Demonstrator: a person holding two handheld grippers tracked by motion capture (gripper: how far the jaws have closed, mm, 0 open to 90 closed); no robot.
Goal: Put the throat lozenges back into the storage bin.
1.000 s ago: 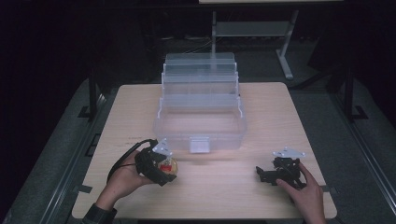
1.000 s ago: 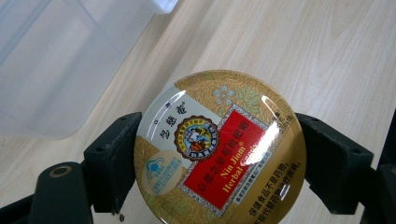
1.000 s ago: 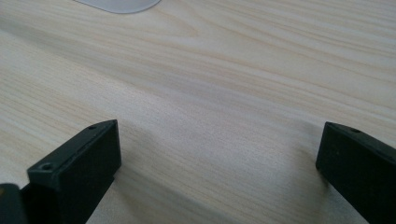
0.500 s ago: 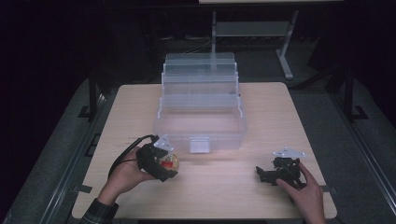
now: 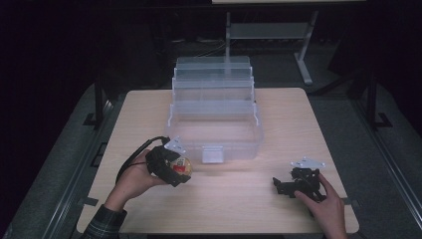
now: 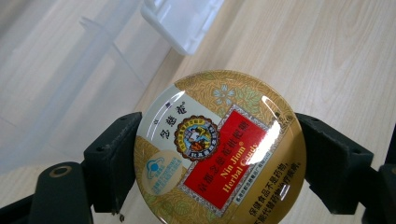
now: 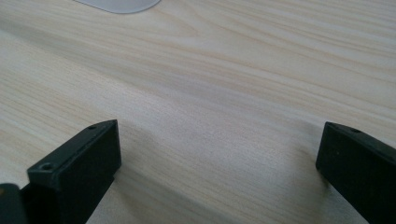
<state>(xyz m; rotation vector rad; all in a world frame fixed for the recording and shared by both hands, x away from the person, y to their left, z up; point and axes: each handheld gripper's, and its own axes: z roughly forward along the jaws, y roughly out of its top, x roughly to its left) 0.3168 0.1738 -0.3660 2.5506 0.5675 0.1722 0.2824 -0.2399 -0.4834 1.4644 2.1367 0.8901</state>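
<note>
Left gripper (image 5: 180, 167) is clamped on a round candy tin (image 6: 219, 149), jaws pressing its rim from both sides, lid face up toward the camera. In the high view the tin (image 5: 183, 167) is held near the table's (image 5: 298, 119) front left, just in front of the clear plastic organizer box (image 5: 214, 134), near its front latch (image 5: 212, 155). Can't tell if the tin is lifted clear of the table or resting on it

Right gripper (image 5: 284, 185) sits low over bare wood at front right, well apart from the box, jaws spread wide with nothing between them – idle

Step in hand, as I read it: tin is grasped, carry to the box is pending. Box is open, upper trays stepped back, bottom compartment exposed and looks empty

Next move likely calls for:
- lift enough to clear the front wall and latch
- move forward over the bottom compartment
- keep the tin flat; grip is on a smooth round rim, so it could slip or spin out if tilted
- lower, then release inside

Right gripper may need to steady the box, which looks light and could slide
</note>
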